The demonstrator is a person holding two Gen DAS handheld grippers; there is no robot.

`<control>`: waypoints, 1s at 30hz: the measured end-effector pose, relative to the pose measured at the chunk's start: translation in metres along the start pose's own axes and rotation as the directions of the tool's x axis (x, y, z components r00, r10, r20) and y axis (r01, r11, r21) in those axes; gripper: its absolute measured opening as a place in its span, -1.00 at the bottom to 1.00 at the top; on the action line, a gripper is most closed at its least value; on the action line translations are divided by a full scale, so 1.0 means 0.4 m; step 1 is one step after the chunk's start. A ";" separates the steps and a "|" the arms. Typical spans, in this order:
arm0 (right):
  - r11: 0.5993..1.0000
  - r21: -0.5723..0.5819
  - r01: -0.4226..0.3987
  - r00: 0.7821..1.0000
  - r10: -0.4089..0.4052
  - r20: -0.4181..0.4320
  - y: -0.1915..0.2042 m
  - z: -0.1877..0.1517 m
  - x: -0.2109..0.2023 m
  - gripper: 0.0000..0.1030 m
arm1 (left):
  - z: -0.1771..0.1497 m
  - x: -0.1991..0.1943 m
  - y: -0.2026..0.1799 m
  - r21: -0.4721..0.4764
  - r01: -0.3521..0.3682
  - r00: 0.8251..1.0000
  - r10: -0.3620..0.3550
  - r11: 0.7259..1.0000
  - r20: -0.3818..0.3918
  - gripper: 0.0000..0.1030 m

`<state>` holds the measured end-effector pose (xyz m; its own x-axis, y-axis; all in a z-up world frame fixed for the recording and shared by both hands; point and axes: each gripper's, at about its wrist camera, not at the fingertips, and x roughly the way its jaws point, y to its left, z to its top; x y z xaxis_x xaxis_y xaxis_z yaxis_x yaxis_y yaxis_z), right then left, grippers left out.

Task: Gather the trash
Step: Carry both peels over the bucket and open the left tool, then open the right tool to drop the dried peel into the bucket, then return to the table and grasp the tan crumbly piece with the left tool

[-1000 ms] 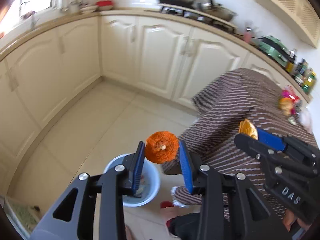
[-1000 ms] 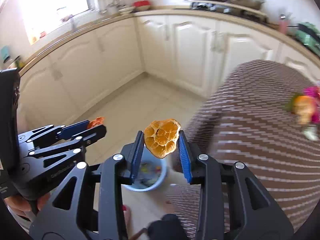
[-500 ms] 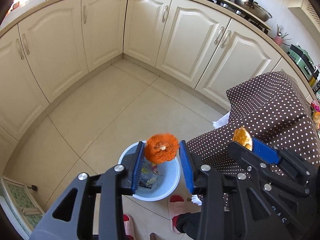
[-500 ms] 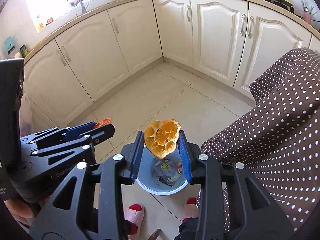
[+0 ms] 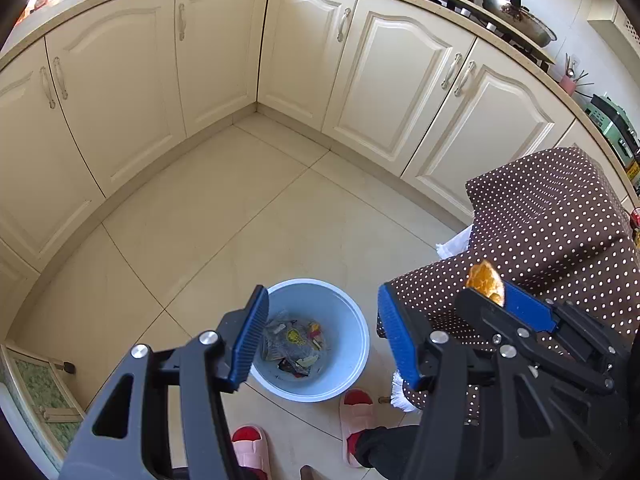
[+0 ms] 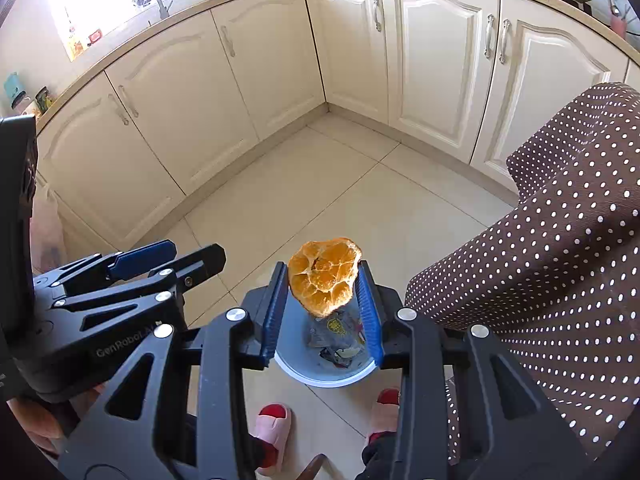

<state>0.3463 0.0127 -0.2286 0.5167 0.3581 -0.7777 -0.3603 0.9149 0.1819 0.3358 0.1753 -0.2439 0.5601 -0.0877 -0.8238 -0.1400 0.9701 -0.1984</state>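
My left gripper [image 5: 322, 340] has just been opening, fingers empty above the blue bin [image 5: 344, 312] on the tiled floor [image 5: 248, 216]; my right gripper [image 6: 323, 304] pinches an orange peel [image 6: 323, 276] beside the polka-dot covered surface [image 6: 560, 240].

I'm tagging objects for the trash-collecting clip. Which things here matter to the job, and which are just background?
Job:
- orange peel, clamped in the right gripper
- blue bin with wrappers inside
- left gripper, jaws just opened, nothing between them

Background:
- polka-dot tablecloth
- cabinets
- pan
- slippers

Bin [image 5: 352, 320] pale blue; peel [image 6: 323, 276] orange; cloth [image 6: 560, 240] brown with white dots; cabinets [image 5: 216, 52] cream; slippers [image 6: 274, 426] apparently pink (red toes).
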 end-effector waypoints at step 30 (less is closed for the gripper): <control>1.000 -0.008 -0.004 0.996 0.005 0.084 0.014 0.026 -0.080 0.02 | 0.007 -0.106 0.020 -0.029 -0.002 0.998 0.004 1.000 0.066 0.09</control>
<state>0.3359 0.0083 -0.1963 0.5781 0.3767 -0.7238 -0.3689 0.9119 0.1799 0.3132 0.1874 -0.2092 0.6121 -0.0685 -0.7878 -0.1649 0.9633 -0.2119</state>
